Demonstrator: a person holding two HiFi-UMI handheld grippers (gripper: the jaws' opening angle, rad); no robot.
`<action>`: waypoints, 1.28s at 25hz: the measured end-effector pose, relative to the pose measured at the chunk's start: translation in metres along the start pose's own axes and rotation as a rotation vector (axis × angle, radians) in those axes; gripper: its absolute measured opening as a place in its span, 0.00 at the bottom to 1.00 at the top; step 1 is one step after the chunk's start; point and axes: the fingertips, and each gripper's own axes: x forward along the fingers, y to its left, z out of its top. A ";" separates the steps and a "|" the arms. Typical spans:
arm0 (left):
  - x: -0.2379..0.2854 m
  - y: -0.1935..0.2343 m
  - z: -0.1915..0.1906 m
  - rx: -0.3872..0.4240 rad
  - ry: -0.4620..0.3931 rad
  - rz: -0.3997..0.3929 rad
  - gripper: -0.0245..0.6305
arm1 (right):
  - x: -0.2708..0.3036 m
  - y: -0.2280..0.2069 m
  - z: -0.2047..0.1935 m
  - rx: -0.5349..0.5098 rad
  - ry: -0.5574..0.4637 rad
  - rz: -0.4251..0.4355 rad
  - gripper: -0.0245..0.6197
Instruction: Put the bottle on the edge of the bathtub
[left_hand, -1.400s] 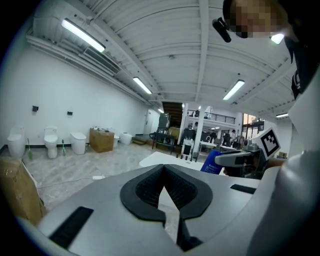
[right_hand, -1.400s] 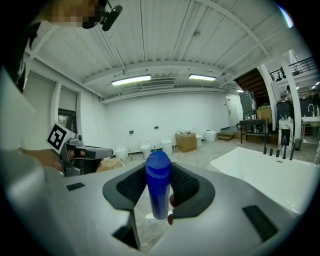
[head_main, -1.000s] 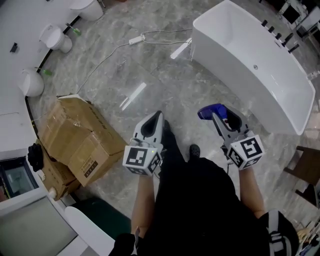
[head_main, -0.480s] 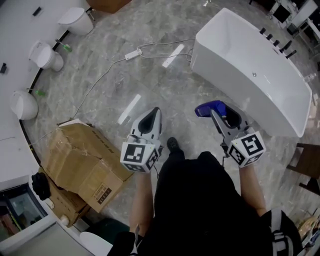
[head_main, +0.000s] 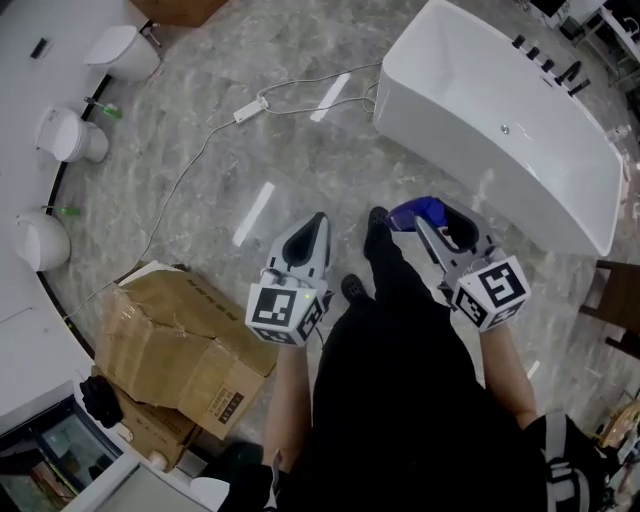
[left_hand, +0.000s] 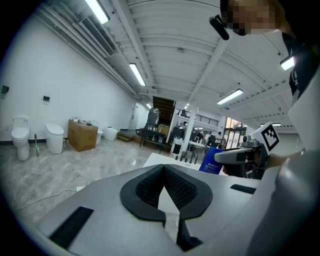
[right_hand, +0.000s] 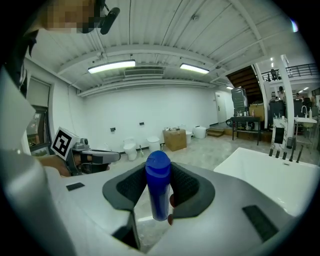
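A blue bottle (head_main: 418, 211) with a rounded cap sits between the jaws of my right gripper (head_main: 432, 222), which is shut on it. In the right gripper view the bottle (right_hand: 159, 192) stands upright between the dark pads (right_hand: 131, 186). The white bathtub (head_main: 455, 140) lies on the floor ahead and to the right, its near wall a short way beyond the bottle; the bathtub (right_hand: 265, 172) also shows at the right of that view. My left gripper (head_main: 308, 238) is held level beside it, shut and empty, its jaw tips meeting (left_hand: 163, 169).
Crumpled cardboard boxes (head_main: 175, 350) sit at the lower left. A white cable (head_main: 200, 150) runs across the marble floor, with white strips (head_main: 253, 213) lying near it. Toilets (head_main: 62, 135) line the left wall. A dark chair (head_main: 618, 300) stands at the right edge.
The person has stepped forward: the bathtub is nearer in view and the boxes have slid back. Both grippers hold the same pose, the bottle still gripped.
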 end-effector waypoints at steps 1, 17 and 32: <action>0.007 0.006 0.001 0.000 0.005 0.006 0.06 | 0.011 -0.006 -0.001 0.007 0.004 0.005 0.27; 0.194 0.123 0.092 -0.014 0.011 0.100 0.06 | 0.222 -0.157 0.038 -0.039 0.119 0.108 0.27; 0.291 0.202 0.083 -0.050 0.127 0.111 0.06 | 0.357 -0.229 -0.021 -0.035 0.348 0.117 0.27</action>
